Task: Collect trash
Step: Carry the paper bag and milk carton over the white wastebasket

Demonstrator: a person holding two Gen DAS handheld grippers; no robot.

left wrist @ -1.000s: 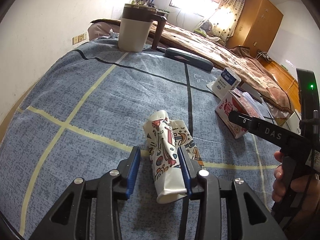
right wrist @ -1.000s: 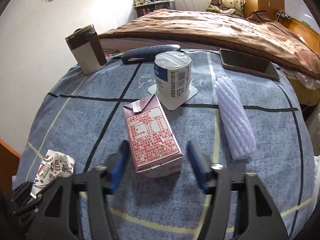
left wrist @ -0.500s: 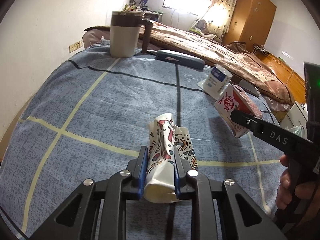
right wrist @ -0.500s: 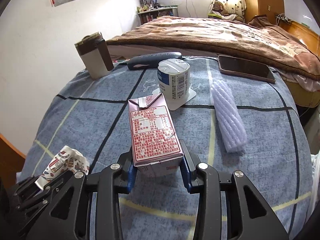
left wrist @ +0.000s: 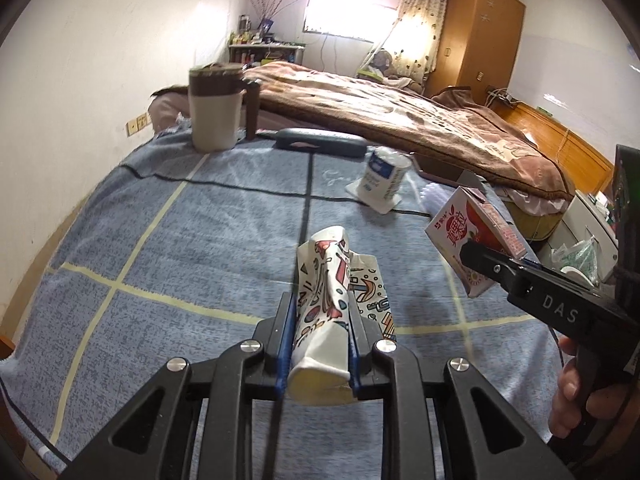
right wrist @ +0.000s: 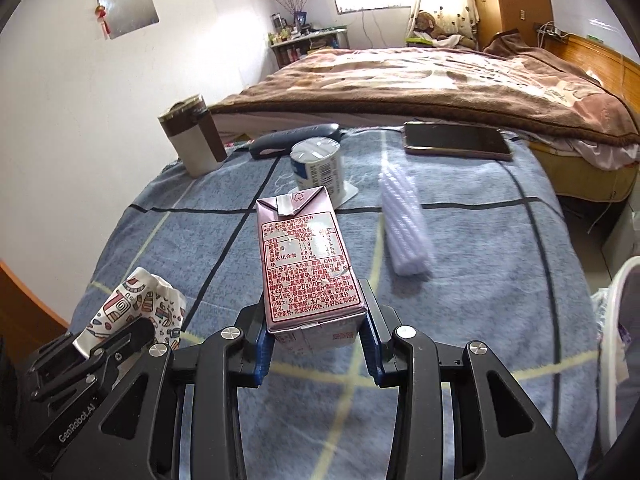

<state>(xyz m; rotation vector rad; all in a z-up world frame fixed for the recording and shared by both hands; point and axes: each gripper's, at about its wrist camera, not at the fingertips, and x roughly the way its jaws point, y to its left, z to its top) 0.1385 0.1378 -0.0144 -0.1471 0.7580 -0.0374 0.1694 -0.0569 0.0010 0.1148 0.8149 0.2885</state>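
Over your blue plaid tablecloth (right wrist: 460,320), bed (right wrist: 440,76) at twelve o'clock, your left gripper (left wrist: 318,340) pinches a crushed paper cup (left wrist: 326,312); your right gripper (right wrist: 318,344) clamps a milk carton (right wrist: 308,264).

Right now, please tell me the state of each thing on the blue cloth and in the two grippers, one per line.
Crushed paper cup: squeezed flat, held in left gripper.
Milk carton: closed, held in right gripper, lifted.
Yogurt cup: upright on its coaster, foil lid on.
Mug: upright, lid on.
Phone: lying flat, screen dark.
Foam sleeve: lying on its side.
Glasses case: closed.
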